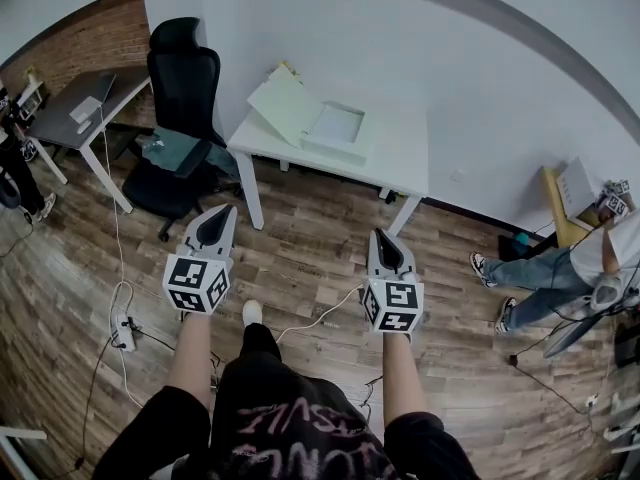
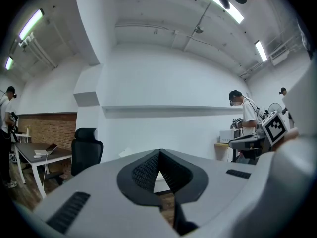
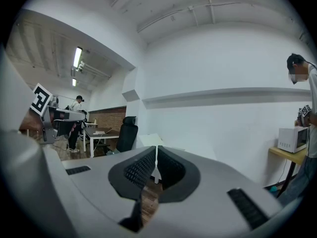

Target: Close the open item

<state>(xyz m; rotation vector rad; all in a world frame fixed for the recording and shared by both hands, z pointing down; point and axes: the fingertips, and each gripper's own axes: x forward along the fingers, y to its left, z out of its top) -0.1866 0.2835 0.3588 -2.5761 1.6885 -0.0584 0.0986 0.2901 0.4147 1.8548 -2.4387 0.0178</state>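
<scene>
Wooden floor (image 1: 300, 258) lies under left claw (image 1: 221, 213) and right claw (image 1: 384, 238), both pinched together and empty; the open box (image 1: 335, 128) sits on the bench (image 1: 405, 158) well ahead. Hasty lid (image 1: 285, 103) pushes might slide it.

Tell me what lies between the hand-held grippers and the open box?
Head view: only wooden floor and the white table's edge separate the left hand-held gripper and right hand-held gripper from the box.

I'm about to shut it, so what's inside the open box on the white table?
In the head view the open box shows only a plain pale floor, nothing standing in it. Its near wall covers the front inner strip.
</scene>
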